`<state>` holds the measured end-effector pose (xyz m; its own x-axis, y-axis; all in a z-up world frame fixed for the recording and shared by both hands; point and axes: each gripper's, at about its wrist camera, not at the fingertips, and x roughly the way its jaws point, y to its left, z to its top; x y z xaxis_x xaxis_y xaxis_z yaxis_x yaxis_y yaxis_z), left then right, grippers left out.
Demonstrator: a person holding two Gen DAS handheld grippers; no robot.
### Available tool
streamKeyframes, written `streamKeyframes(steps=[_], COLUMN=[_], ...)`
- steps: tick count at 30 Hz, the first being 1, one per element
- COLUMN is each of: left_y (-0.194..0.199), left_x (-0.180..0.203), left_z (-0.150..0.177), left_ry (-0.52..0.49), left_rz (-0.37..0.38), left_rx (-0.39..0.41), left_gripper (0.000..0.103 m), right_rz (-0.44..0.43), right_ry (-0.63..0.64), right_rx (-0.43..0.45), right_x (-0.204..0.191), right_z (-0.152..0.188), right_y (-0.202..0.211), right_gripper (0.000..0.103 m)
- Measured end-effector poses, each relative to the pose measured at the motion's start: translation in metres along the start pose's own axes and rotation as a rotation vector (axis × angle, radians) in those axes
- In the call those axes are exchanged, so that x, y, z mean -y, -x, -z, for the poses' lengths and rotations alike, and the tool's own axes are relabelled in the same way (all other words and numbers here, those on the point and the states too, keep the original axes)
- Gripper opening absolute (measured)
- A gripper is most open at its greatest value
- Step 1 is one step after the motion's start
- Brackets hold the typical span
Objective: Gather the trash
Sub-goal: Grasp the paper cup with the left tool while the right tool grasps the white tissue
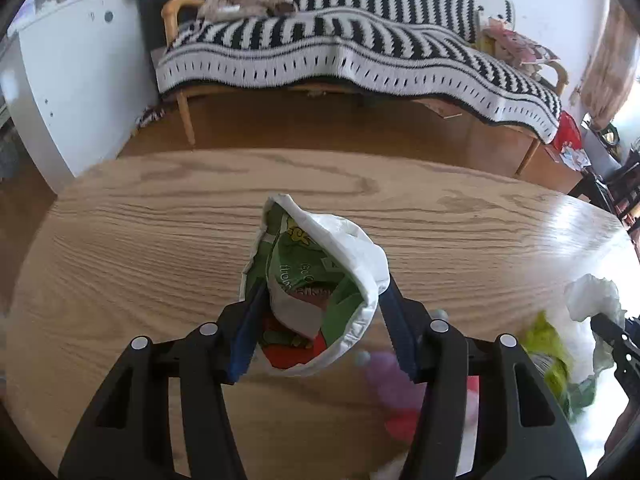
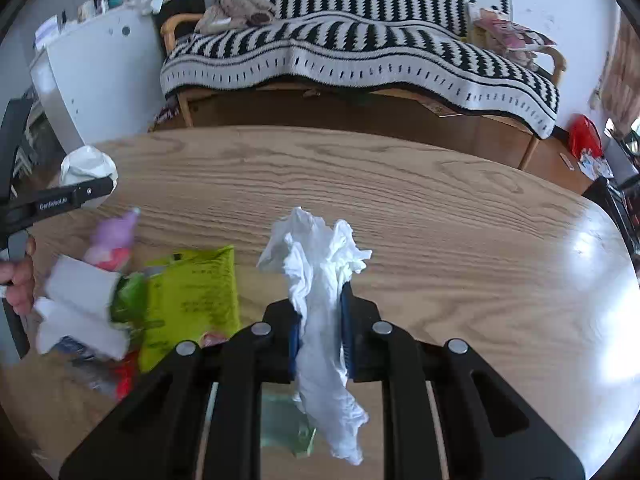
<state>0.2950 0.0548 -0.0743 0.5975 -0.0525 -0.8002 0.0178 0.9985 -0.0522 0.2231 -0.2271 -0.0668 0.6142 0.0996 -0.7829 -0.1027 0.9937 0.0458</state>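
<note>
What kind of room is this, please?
Probably a home living room: a wooden table with trash, a wooden-framed sofa under a black-and-white striped blanket, and a white cabinet.

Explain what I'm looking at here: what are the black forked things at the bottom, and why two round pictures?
No robot: a person holds a handheld two-finger tool in each hand, and a fisheye camera on each looks along its jaws. In the left view, the left gripper has its jaws closed on a crumpled printed wrapper. In the right view, the right gripper pinches a white tissue. Both hang over a wooden table, where more litter lies: a lime-green packet, a purple and pink item and white paper pieces. A striped sofa stands behind.
</note>
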Motion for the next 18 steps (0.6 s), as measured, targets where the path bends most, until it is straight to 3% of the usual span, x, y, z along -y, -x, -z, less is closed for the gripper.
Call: streamKeyframes(steps=[5,10,18], left_y=[0.056,0.112,0.183], left_x=[0.01,0.027,0.091], left_z=[0.015,0.049,0.144], left_ry=[-0.043,-0.075,-0.117], left_rz=[0.005,0.026,0.128], left_rx=[0.051,0.092,0.097], left_gripper=[0.054,0.054,0.054], right_rz=[-0.004,0.01,0.061], right_ry=[-0.038,-0.105,-0.201], right_rx=[0.031,0.059,0.054], right_x=[0.004,0.014,0.043], right_z=[0.023,0.07,0.169], right_y=[0.051,0.112,0.181], right_gripper=[0.017,0.017,0.017])
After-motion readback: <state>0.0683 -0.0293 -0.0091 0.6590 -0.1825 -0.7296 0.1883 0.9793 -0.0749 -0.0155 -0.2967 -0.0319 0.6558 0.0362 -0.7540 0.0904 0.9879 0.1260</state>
